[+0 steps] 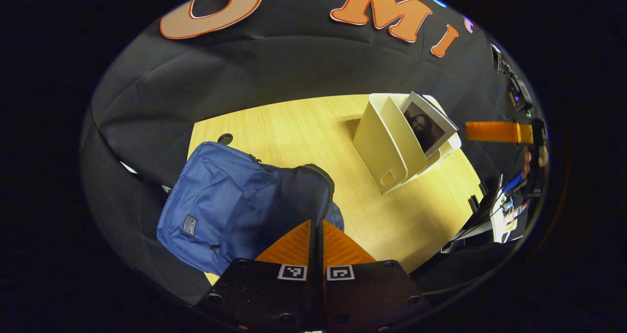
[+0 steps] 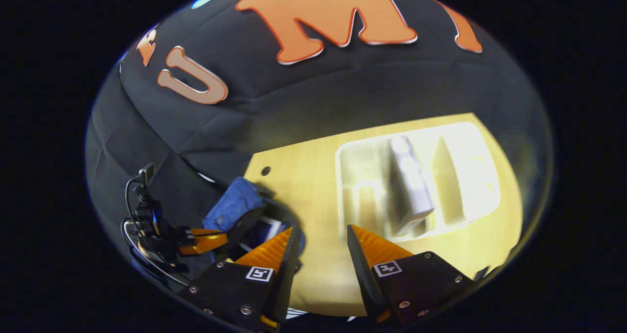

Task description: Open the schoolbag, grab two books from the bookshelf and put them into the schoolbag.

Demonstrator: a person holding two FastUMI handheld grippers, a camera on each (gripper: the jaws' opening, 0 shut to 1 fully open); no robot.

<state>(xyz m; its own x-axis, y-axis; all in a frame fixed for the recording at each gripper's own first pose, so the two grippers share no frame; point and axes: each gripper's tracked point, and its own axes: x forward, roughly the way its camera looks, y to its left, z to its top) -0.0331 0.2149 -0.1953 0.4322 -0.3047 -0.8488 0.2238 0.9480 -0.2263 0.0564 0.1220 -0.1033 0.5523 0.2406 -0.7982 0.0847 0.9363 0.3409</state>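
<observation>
One book (image 1: pixel 428 125) upright, leaning left

The right gripper (image 2: pixel 321 242) is held with its fingers apart above the wooden table (image 2: pixel 313 196). A book (image 2: pixel 409 186) is seen in the white bookshelf (image 2: pixel 470 171). The blue schoolbag (image 2: pixel 232 208) is held by the left gripper (image 2: pixel 223 237).

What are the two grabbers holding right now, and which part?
The left gripper is pinched shut on the schoolbag, gripping the dark edge of its opening flap. The right gripper is open and holds nothing, above the table.
</observation>
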